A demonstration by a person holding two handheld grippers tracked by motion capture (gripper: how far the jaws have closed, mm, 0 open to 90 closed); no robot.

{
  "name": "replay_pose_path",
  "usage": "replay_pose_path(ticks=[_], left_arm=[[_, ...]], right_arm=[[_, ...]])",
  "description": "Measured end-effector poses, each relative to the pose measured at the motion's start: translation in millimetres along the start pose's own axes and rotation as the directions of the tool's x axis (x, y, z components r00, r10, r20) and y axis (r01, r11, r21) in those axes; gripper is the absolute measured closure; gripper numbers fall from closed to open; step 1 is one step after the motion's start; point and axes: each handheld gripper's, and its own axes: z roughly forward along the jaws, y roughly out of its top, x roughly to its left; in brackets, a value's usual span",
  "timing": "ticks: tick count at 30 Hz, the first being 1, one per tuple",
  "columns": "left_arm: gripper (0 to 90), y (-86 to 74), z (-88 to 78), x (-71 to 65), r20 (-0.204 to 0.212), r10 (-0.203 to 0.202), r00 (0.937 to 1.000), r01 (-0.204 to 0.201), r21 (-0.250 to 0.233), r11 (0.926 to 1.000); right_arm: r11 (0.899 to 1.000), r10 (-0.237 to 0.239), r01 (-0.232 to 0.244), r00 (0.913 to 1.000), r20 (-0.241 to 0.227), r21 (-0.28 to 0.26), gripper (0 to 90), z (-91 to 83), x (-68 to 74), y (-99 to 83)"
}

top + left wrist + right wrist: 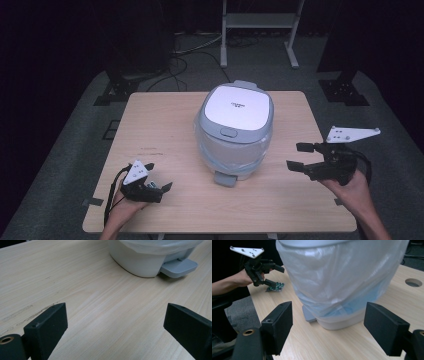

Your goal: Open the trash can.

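While both hands sit at the near edge of the wooden table [150,125], the left gripper [155,186] lies low over the near left part of the top, jaws spread wide with bare wood between them. Just by its tips, in the right gripper view, lies a small flat greenish packet [275,286]; what it is cannot be told. The right gripper [295,156] hangs above the near right edge, held by a hand [355,192], jaws wide apart and gripping nothing, pointed toward the bin.

Mid-table stands a pedal bin [234,131], upright: white rounded body, grey collar, white flat lid shut, a grey push button at the lid's front edge. A clear plastic liner [342,282] drapes down over its outside, wrinkled, with a bluish tint near the base. Its grey ribbed foot pedal [178,267] juts from the base toward the near side, resting just off the wood.

Beyond the table, grey carpet, trailing cables and a white metal stand [260,30].
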Motion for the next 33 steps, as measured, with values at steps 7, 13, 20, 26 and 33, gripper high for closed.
replay_pose_path(ticks=[7,13,20,26,33], left_arm=[[4.2,-0.6,-0.7,1.1,-0.002,-0.004,1.0,0.004,-0.003,1.0],[4.3,-0.3,-1.3,1.1,-0.002,-0.007,1.0,0.007,-0.006,1.0],[4.3,-0.1,-0.8,0.6,0.0,-0.006,1.0,0.006,-0.005,1.0],[4.3,-0.1,-1.0,0.8,-0.005,-0.004,1.0,0.004,-0.003,1.0],[4.3,-0.7,-1.7,1.4,-0.008,-0.009,0.9999,0.009,-0.002,1.0]], right_arm=[[1.0,-0.027,0.027,0.9995,-0.016,0.007,23.6,1.7,6.7,18.6],[0.999,-0.048,0.048,0.9982,-0.035,0.001,26.3,1.4,13.8,34.2],[0.997,-0.076,0.076,0.9954,-0.058,-0.004,30.7,6.8,20.9,53.0],[0.996,-0.092,0.093,0.9923,-0.082,-0.001,36.6,16.0,25.2,66.6],[0.992,-0.122,0.125,0.9872,-0.103,0.022,47.2,31.5,31.1,78.8]])
